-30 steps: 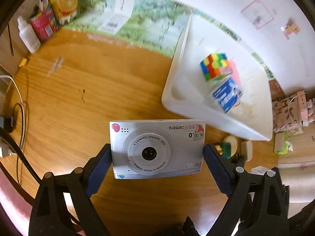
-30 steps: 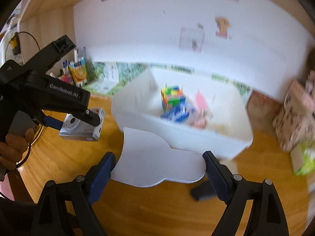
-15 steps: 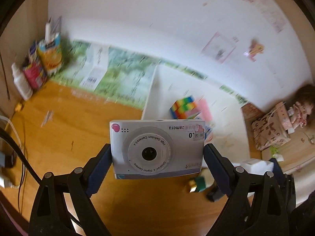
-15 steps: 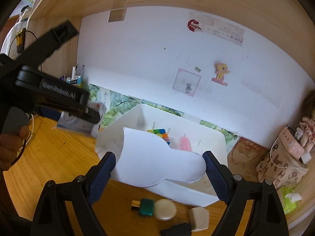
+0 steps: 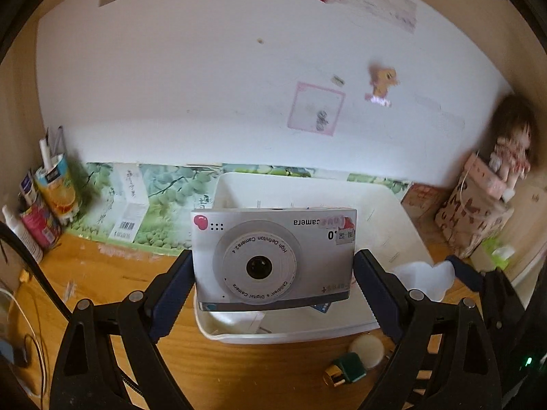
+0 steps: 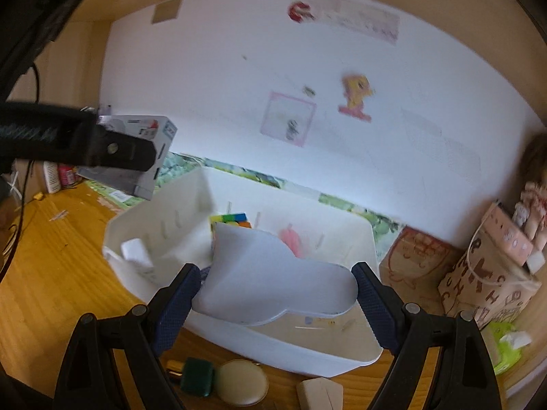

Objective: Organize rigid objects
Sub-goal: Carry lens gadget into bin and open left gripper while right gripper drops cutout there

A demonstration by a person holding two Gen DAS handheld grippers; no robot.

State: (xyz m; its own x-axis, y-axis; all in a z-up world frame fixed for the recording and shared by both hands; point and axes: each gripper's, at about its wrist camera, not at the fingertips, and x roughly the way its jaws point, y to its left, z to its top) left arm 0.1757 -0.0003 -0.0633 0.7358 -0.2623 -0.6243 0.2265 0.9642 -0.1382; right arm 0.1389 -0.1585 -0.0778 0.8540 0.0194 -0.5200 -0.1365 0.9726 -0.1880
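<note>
Both grippers have travelled from the bare wooden desk toward the white plastic bin (image 5: 393, 212), which now sits directly behind and below what they carry, where a second ago it lay off to the side.

The left gripper (image 5: 273, 273) has its blue-padded jaws spread wide and pressed against the two short ends of a silver children's digital camera (image 5: 273, 256), which is held upside down with its lens facing back at the wrist view. In the right wrist view that same camera (image 6: 136, 157) hangs above the bin's left wall (image 6: 164, 218), off the desk.

The right gripper (image 6: 273, 294) is also spread wide, its pads closed on either side of a flat pale-white cloud-shaped board (image 6: 273, 280), tilted over the bin's near rim. From the left wrist view only a scalloped edge of that board (image 5: 427, 273) shows at the right.

Inside the bin lie a multicoloured puzzle cube (image 6: 232, 218), a pink object (image 6: 290, 239) too blurred to identify, and a small white roll (image 6: 135, 254) near the left corner.

On the wooden desk (image 6: 51, 273) in front of the bin sit a green-and-gold small bottle (image 6: 195, 376), a round cream compact (image 6: 242, 384) touching it, and a cream-coloured block (image 6: 319, 393) just beside.
</note>
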